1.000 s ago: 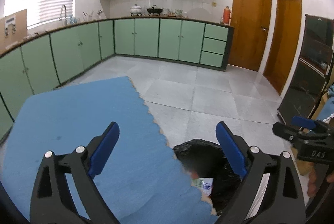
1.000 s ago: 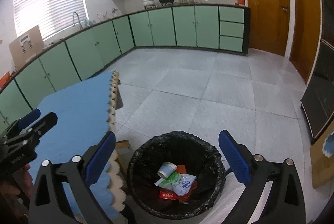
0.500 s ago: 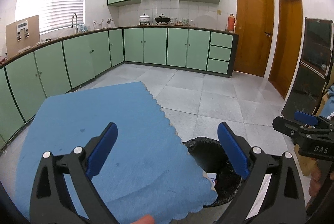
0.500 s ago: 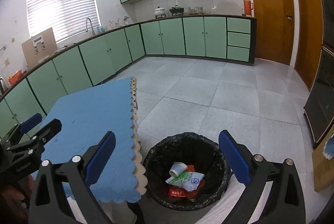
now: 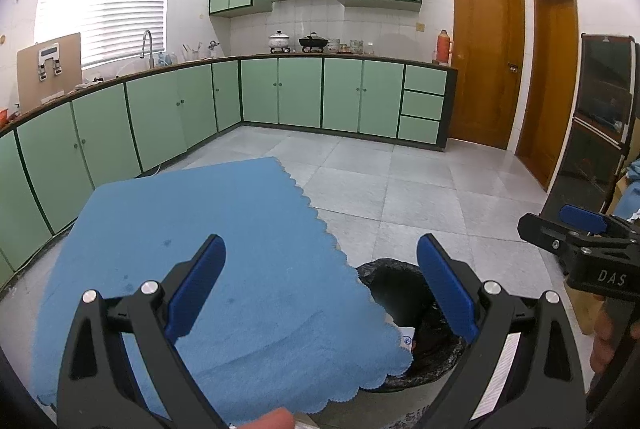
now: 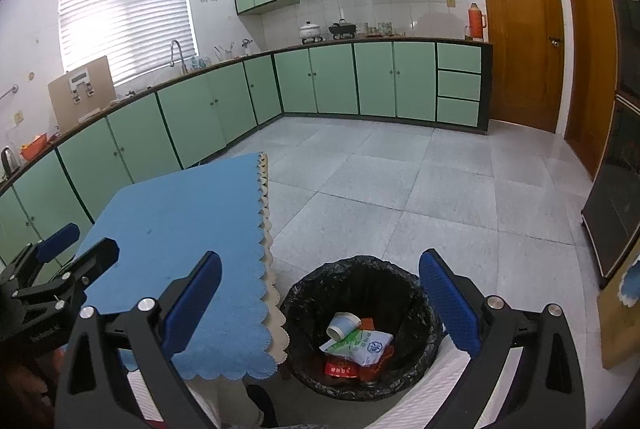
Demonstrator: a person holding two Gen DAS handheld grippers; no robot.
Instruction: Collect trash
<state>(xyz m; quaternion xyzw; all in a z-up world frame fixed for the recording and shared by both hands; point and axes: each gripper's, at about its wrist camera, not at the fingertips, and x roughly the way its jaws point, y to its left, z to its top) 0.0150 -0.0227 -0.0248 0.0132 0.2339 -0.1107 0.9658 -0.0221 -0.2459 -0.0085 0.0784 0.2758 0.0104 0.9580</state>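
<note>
My left tongs (image 5: 320,289) hang wide open and empty above the blue-clothed surface (image 5: 192,229), with their right finger over the bin. My right tongs (image 6: 320,293) are spread just as wide, holding nothing, and look straight down into the trash bin (image 6: 304,285), which is lined with a black bag and stands on the tiled floor (image 6: 440,197) just beside the surface's scalloped edge. Inside the bin lie a white paper cup (image 6: 343,325), a green-and-white packet (image 6: 360,343) and a red wrapper (image 6: 340,369), all piled together at the bottom. From the left view, the cloth's corner hides most of the bin.
</note>
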